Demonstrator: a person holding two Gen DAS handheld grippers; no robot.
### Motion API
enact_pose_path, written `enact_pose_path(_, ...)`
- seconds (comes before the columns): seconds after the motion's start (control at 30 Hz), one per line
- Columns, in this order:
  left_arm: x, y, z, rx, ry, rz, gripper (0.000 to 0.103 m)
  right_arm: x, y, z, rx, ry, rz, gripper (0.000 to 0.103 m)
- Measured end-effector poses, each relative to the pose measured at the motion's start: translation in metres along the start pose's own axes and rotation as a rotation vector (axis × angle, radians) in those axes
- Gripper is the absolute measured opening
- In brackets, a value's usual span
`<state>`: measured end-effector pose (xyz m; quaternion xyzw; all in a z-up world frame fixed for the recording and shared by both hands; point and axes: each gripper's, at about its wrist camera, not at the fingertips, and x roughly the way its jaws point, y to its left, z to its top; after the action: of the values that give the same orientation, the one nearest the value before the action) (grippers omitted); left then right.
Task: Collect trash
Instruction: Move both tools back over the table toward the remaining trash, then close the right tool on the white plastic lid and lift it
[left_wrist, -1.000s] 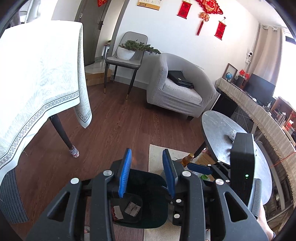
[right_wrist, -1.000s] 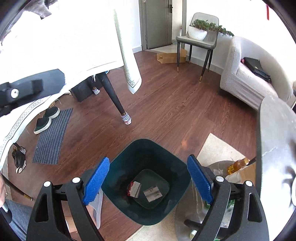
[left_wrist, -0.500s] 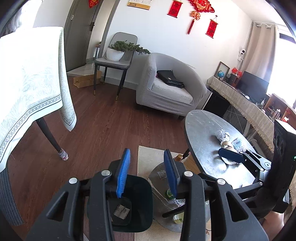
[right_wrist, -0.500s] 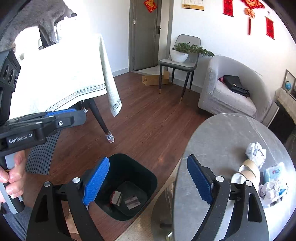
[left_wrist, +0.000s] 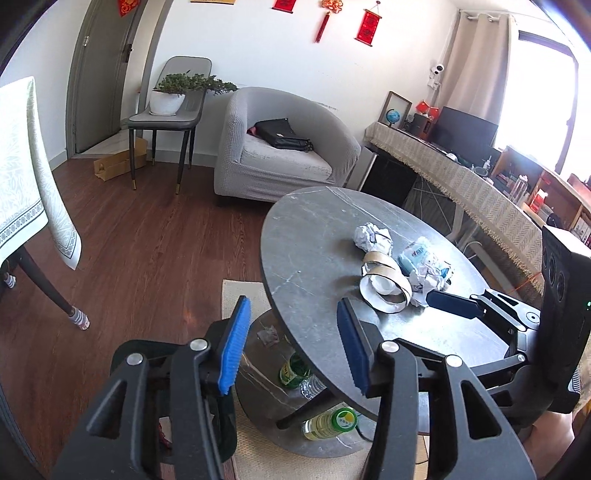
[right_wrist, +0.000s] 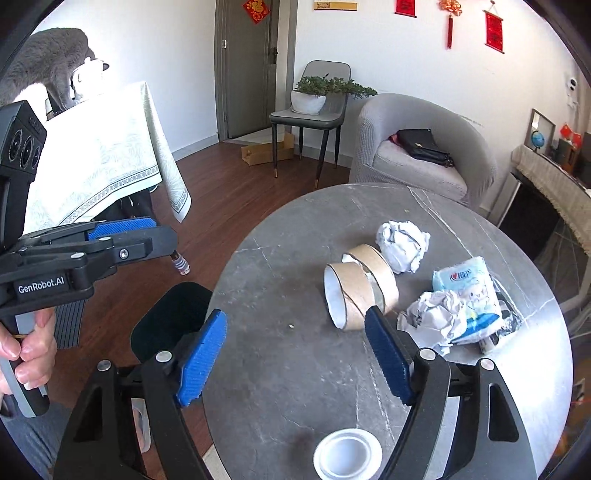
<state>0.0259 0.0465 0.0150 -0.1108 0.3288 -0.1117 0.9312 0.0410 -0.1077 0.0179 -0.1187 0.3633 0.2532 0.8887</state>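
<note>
Trash lies on the round grey table (right_wrist: 295, 369): a crumpled paper ball (right_wrist: 402, 245), two cardboard tape rolls (right_wrist: 354, 291), a second paper wad (right_wrist: 432, 317) and a blue tissue pack (right_wrist: 465, 284). My right gripper (right_wrist: 295, 314) hovers over the near side of the table, its jaws closing on nothing, with the rolls just beyond its right fingertip. My left gripper (left_wrist: 293, 306) hangs at the table's left edge, jaws opening and empty. The same paper ball (left_wrist: 371, 238) and rolls (left_wrist: 384, 284) lie ahead of it to the right. The dark bin (right_wrist: 166, 325) stands on the floor left of the table.
A white tape roll (right_wrist: 347, 456) sits at the table's near edge. Bottles (left_wrist: 328, 421) lie on the shelf under the table, above a rug. A grey armchair (left_wrist: 280, 155), a chair with a plant (left_wrist: 166, 114) and a cloth-covered table (right_wrist: 99, 162) with a cat surround the wooden floor.
Both views have swung from the bin on the floor up and right to the round table. The left jaws have widened and the right jaws have narrowed a little.
</note>
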Motion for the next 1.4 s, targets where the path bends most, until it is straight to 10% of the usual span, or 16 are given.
enact_pose_path(1.4,0.09,-0.079,-0.001,-0.046,0.09,-0.157,0.039,-0.033,-0.054,-0.068,-0.019,0.084,0.069,0.039)
